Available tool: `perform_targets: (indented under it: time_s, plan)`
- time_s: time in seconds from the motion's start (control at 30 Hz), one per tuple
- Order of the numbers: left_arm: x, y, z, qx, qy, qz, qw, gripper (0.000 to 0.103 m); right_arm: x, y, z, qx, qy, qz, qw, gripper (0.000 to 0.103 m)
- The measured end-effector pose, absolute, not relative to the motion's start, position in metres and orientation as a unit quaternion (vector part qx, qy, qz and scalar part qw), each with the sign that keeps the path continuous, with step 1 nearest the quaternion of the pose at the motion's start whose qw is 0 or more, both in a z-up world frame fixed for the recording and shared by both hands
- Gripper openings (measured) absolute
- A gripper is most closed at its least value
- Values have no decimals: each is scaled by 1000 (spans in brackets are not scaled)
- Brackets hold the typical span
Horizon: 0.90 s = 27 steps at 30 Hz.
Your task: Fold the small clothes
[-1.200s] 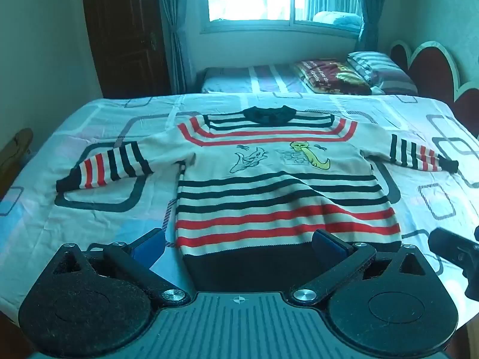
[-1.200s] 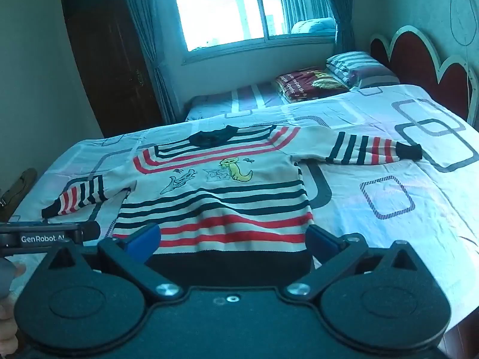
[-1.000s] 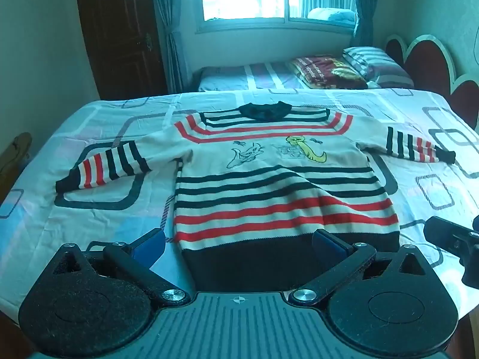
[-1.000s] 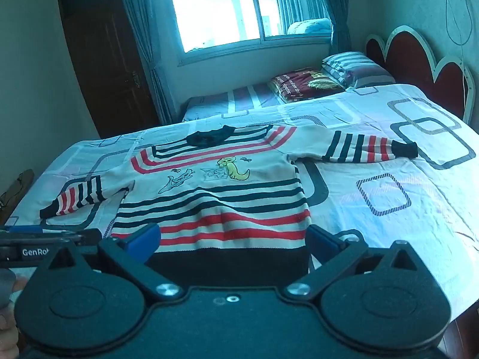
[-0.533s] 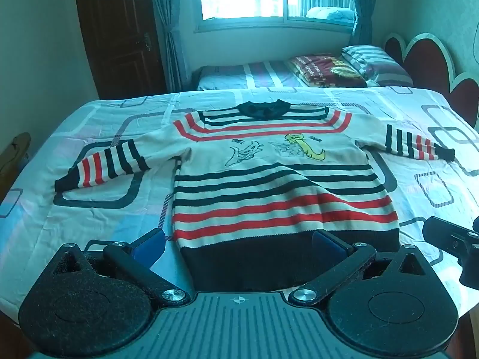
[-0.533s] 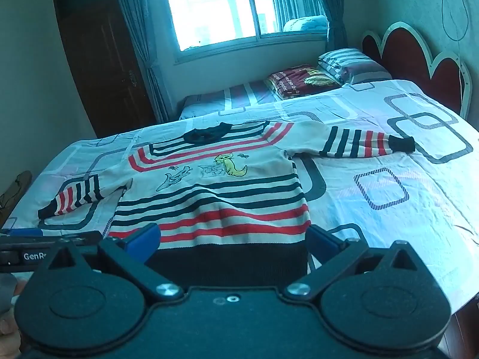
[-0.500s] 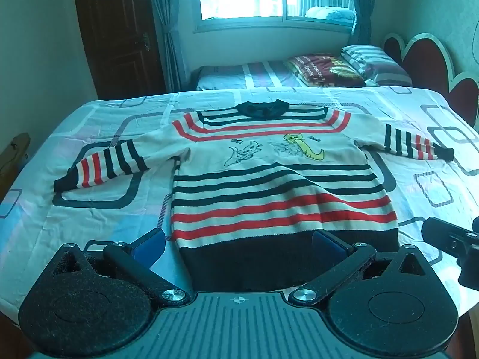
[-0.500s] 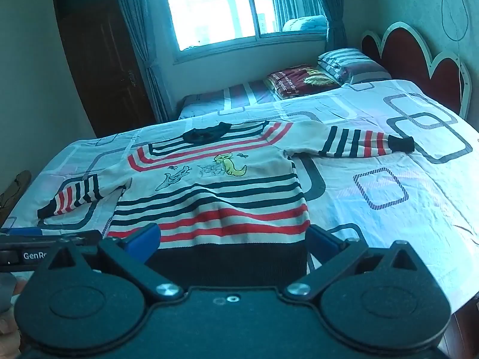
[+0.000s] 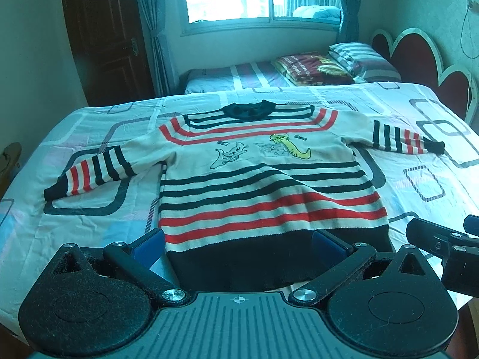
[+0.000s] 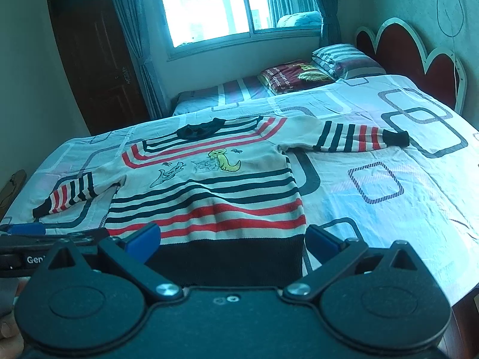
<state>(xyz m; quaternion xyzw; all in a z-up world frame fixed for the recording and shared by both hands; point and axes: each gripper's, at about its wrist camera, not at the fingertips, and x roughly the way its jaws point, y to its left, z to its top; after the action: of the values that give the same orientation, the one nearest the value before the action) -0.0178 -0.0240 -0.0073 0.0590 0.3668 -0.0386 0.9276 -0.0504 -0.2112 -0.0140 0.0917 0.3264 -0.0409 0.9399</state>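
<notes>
A small cream sweater [image 9: 263, 176] with black and red stripes, a black collar and cartoon animals lies flat, front up, on the bed, sleeves spread out. It also shows in the right wrist view [image 10: 209, 191]. My left gripper [image 9: 239, 243] is open and empty, hovering over the black hem near the bed's front edge. My right gripper [image 10: 232, 239] is open and empty, also just above the hem. The right gripper's body shows at the right edge of the left wrist view [image 9: 440, 242]. The left gripper's body shows at the left edge of the right wrist view [image 10: 45, 248].
The bed sheet [image 9: 419, 155] is pale with rounded square outlines. A second bed [image 9: 254, 74] with folded blankets and a striped pillow [image 9: 359, 59] stands behind. A red scalloped headboard [image 9: 419, 56] is at right. A dark wooden door [image 9: 107, 42] and a window are at the back.
Both grippers have drawn back and risen slightly, so the sweater looks a little farther away. The sweater has not moved. Both grippers stay open.
</notes>
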Motion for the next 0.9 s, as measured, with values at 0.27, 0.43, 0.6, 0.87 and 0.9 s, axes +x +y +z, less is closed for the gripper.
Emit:
perform_targets:
  time_s: [0.27, 0.43, 0.6, 0.87, 0.9]
  plan:
    - [-19, -23, -9, 60, 368, -42, 927, 103, -54, -209, -14, 92, 324, -50, 940, 102]
    - [-21, -20, -8, 59, 365, -43, 928, 103, -57, -208, -13, 92, 321, -53, 941, 102]
    - [-22, -21, -8, 60, 364, -43, 929, 103, -58, -207, -12, 93, 319, -56, 942, 102]
    - [-22, -19, -8, 59, 361, -45, 930, 103, -59, -205, -11, 90, 317, -61, 942, 102]
    - [-22, -17, -8, 59, 361, -45, 930, 103, -60, -204, -11, 90, 316, -62, 943, 102]
